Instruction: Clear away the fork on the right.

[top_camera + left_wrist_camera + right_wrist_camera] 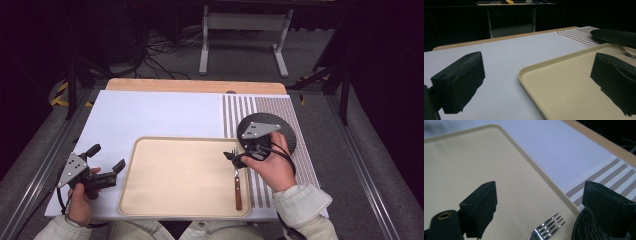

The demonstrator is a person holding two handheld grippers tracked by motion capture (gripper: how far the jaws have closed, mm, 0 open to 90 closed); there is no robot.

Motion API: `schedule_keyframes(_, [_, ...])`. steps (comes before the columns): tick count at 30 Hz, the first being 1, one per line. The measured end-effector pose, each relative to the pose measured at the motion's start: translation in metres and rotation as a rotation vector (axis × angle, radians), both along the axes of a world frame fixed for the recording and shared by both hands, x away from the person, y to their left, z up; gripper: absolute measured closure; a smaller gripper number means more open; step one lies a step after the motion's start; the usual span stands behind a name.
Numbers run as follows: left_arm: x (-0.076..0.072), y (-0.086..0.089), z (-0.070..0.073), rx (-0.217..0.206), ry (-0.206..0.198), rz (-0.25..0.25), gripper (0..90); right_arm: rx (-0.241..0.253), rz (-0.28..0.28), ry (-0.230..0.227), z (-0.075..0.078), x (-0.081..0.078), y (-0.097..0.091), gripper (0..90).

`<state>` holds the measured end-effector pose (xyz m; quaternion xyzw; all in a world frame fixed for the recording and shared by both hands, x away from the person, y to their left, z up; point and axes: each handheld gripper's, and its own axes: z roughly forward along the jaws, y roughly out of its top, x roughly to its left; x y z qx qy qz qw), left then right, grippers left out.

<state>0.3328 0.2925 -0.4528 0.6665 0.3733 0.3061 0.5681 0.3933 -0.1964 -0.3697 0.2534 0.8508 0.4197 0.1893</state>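
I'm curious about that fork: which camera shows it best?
The high view: the whole fork lies on the tray, tines to wooden handle. The right gripper view catches just its tines; the left gripper view, a sliver of tines.

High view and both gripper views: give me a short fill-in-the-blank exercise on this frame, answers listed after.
1. The fork lies on the beige ____.
2. The black plate rests on the ____ placemat.
3. The left gripper hovers with its jaws ____.
4. The right gripper is above the fork's ____ end.

Answers: tray; striped; open; tined
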Motion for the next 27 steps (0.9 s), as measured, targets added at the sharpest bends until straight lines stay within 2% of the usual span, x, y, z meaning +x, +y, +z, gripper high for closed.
schedule_keyframes(6, [0.000, 0.000, 0.000, -0.001, -0.001, 0.002, 0.1, 0.081, -0.034, -0.037, -0.001, -0.010, -0.024, 11.7])
schedule_keyframes(10, [0.000, 0.000, 0.000, -0.002, 0.000, 0.002, 0.1, 0.160, -0.057, -0.061, -0.004, -0.017, -0.042, 10.2])
schedule_keyframes(16, [0.000, 0.000, 0.001, 0.000, 0.002, 0.003, 0.0, 0.274, -0.068, -0.136, -0.020, -0.032, -0.068, 9.8])
schedule_keyframes(17, [0.000, 0.000, 0.001, 0.004, 0.002, 0.002, 0.0, 0.274, -0.068, -0.136, -0.020, -0.032, -0.068, 9.8])
schedule_keyframes(19, [-0.001, 0.000, 0.001, 0.003, 0.000, 0.000, 0.0, 0.319, -0.100, -0.171, -0.031, -0.038, -0.079, 9.5])
schedule_keyframes(22, [-0.001, 0.000, 0.002, 0.002, -0.003, -0.002, 0.1, 0.337, -0.130, -0.156, -0.044, -0.042, -0.089, 8.3])
schedule_keyframes(23, [-0.001, 0.001, 0.002, 0.001, -0.002, -0.002, 0.0, 0.353, -0.143, -0.161, -0.049, -0.043, -0.093, 8.3])
schedule_keyframes(27, [-0.001, 0.001, 0.003, -0.005, -0.005, -0.006, 0.0, 0.363, -0.160, -0.170, -0.057, -0.047, -0.100, 8.1])
